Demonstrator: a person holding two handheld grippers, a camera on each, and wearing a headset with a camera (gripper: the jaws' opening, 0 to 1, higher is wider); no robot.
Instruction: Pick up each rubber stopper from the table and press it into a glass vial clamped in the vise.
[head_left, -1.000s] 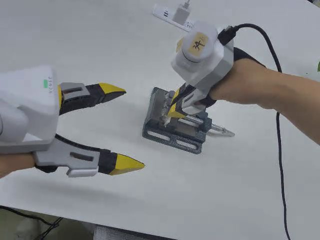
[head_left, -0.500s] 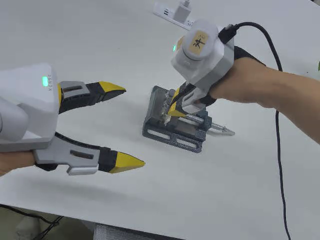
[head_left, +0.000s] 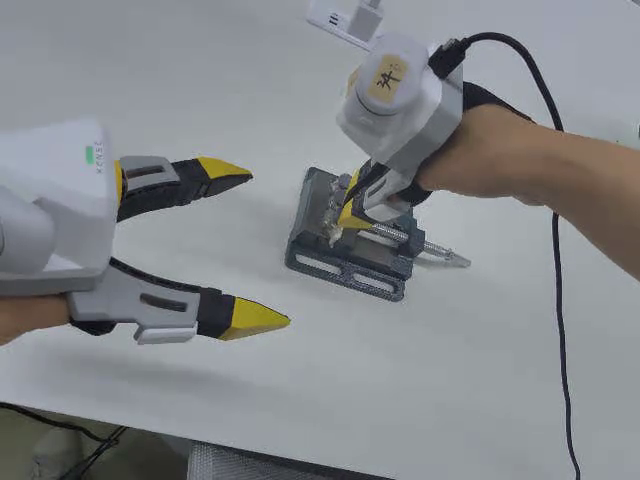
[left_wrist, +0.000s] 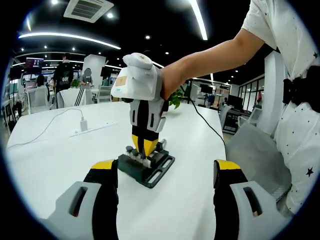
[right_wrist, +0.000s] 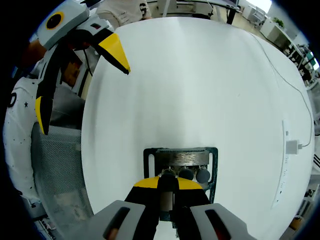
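Masking some stoppered vials (right_wrist: 194, 174) in the vise (head_left: 345, 265), the right gripper's (head_left: 346, 214) jaws press together — a stopper between them cannot be made out — while the left gripper (head_left: 268, 250) hangs splayed, well apart.

The dark grey vise (head_left: 345, 265) is sitting flat on the white desk, well in from the near edge, with its screw handle pointing toward the desk's right edge. Small glass vials (left_wrist: 136, 154) are standing upright in a short row, clamped in its top. Dark round rubber stoppers (right_wrist: 186, 173) are sitting in the mouths of at least two vials; a third is partly hidden.
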